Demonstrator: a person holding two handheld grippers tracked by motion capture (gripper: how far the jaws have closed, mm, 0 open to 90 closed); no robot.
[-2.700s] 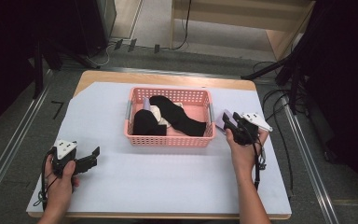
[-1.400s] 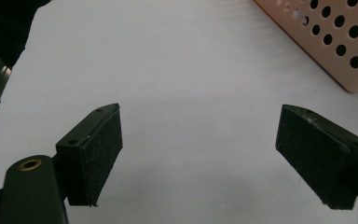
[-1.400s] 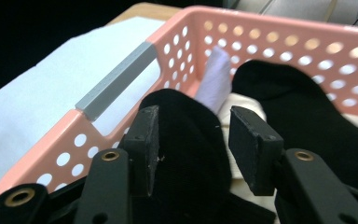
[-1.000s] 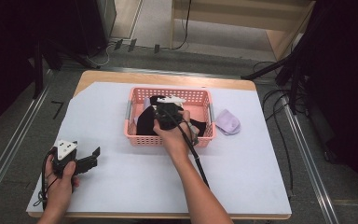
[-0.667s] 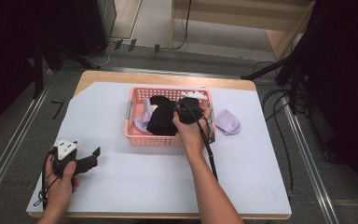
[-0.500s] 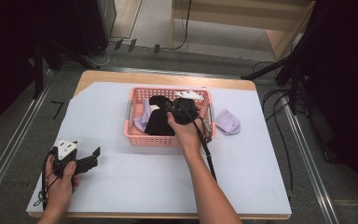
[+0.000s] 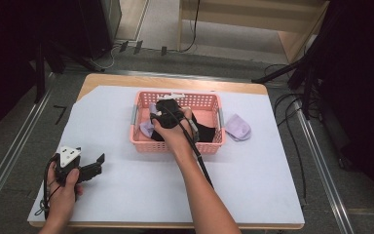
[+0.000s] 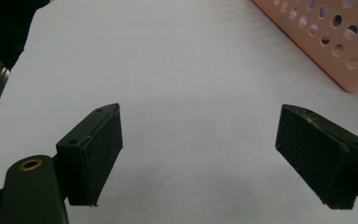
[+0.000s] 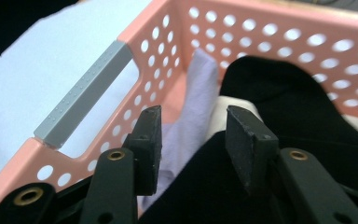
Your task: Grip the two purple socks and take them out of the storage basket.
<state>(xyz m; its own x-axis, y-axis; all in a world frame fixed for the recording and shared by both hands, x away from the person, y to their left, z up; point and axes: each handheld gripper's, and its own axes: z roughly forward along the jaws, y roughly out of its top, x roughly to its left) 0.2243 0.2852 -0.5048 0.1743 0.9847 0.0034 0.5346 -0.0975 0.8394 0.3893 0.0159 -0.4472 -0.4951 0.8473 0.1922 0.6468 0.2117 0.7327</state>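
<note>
1. The lilac sock (image 9: 193,100) is lying inside the pink basket (image 7: 175,146), at the end with the grey handle (image 9: 81,94), part of it tucked under a black sock (image 9: 279,100).
2. The right gripper (image 9: 191,140) is reaching down into that end of the basket. Its jaws have just been opening and are standing partly apart; lilac fabric is showing between them, but the pads are not pressing on it, so nothing is being gripped.
3. Progress, as judged: the work appears to be moving socks out of the basket onto the table. One lilac sock (image 7: 237,127) is already lying on the white table cover (image 7: 272,185) just beside the basket. The lilac sock and the black ones inside are remaining to be taken.
4. The right forearm is stretching diagonally across the table from the near edge, hand bent over the basket rim, cable trailing back along the arm.
5. The left gripper (image 7: 80,168) is resting low on the cover near the front left corner, well apart from the basket, its jaws standing wide with nothing between them.
</note>
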